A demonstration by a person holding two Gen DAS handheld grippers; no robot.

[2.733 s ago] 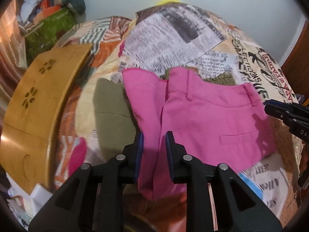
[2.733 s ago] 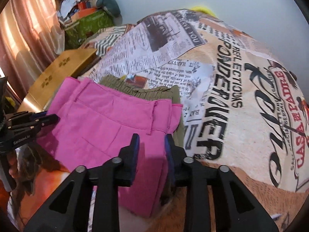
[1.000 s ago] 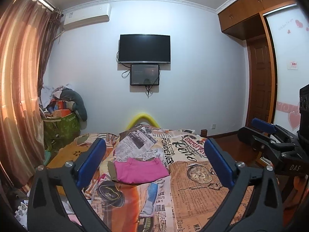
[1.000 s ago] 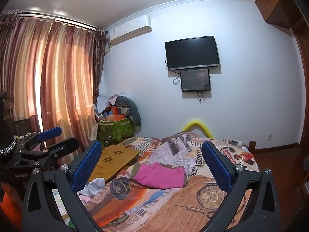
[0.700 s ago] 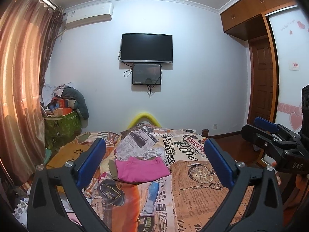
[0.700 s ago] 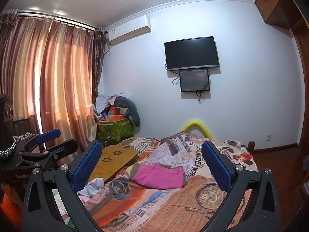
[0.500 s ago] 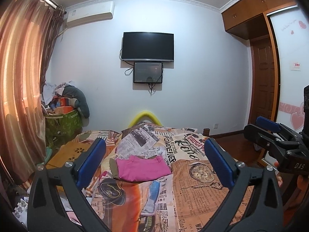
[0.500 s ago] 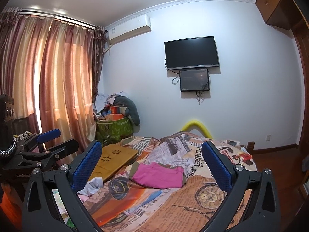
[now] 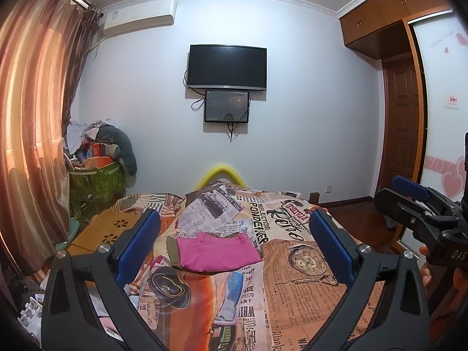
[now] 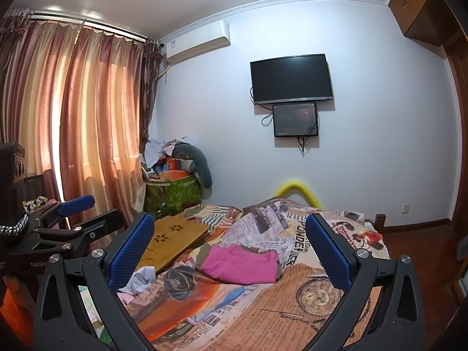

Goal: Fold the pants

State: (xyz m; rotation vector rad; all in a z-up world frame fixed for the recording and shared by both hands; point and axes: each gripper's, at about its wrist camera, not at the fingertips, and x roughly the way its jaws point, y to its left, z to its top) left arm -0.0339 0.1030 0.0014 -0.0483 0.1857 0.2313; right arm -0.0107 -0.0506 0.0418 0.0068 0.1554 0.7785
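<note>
The pink pants [image 9: 218,252] lie folded into a flat rectangle on the bed, on top of an olive garment [image 9: 172,250]; they also show in the right wrist view [image 10: 241,263]. My left gripper [image 9: 234,242] is open and empty, held well back from the bed. My right gripper [image 10: 231,247] is also open and empty, equally far back. The right gripper shows at the right edge of the left wrist view [image 9: 409,204], and the left gripper at the left edge of the right wrist view [image 10: 79,216].
The bed [image 9: 292,286] has a printed newspaper-pattern cover. A wooden lap desk [image 10: 172,241] lies at its left side, with loose clothes [image 10: 140,278] near it. A green basket of clutter [image 10: 172,193] stands by the curtain. A TV [image 9: 226,67] hangs on the far wall.
Both grippers let go of the pink pants, opened wide and pulled far back and up from the bed. In the last second they only drifted slightly.
</note>
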